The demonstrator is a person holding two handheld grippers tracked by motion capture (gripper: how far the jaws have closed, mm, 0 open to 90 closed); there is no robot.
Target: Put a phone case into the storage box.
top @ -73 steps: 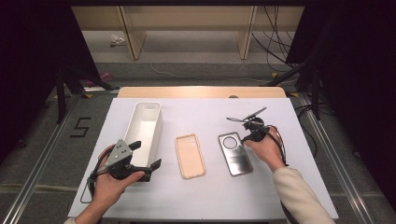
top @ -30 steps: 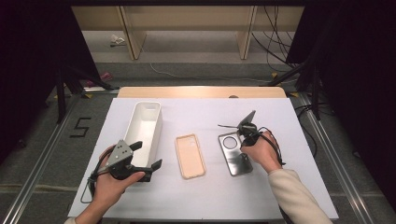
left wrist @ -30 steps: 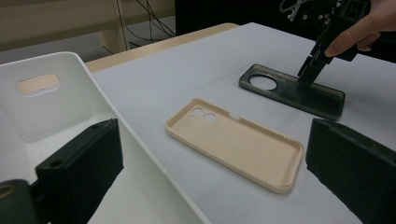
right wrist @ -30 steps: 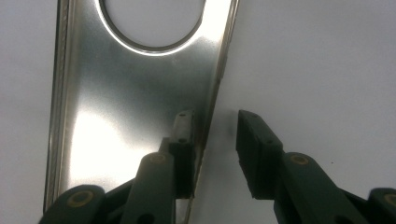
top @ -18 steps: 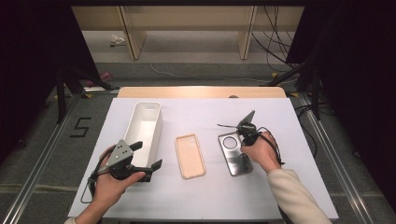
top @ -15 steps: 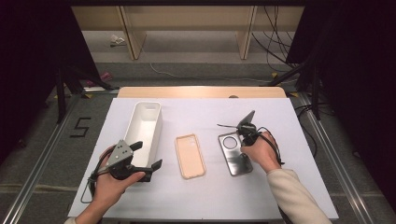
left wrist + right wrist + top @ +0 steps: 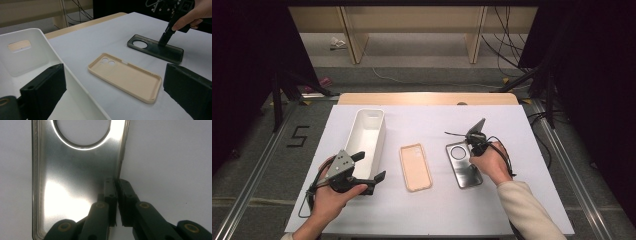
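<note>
A dark grey phone case [image 7: 462, 169] lies open side up on the white table, right of a beige phone case [image 7: 415, 166]. My right gripper [image 7: 475, 149] points down at the grey case's right edge. Its jaws have just been closing, and in the right gripper view my right gripper [image 7: 116, 186] is shut on the side wall of the grey case [image 7: 75, 170]. My left gripper [image 7: 372, 165] rests open beside the white bin [image 7: 368, 134], with nothing between its fingers. The left gripper view shows the beige case [image 7: 125, 75] ahead and the grey case [image 7: 155, 48] beyond it.
The long white bin [image 7: 30, 57] stands at the left with nothing in it. The table's wooden far edge [image 7: 427, 98] runs along the back. Cables and dark stands crowd the floor beyond and to both sides.
The right gripper has come from beyond the grey case down onto its right edge and narrowed its jaws there. The left hand and both cases have stayed put.
</note>
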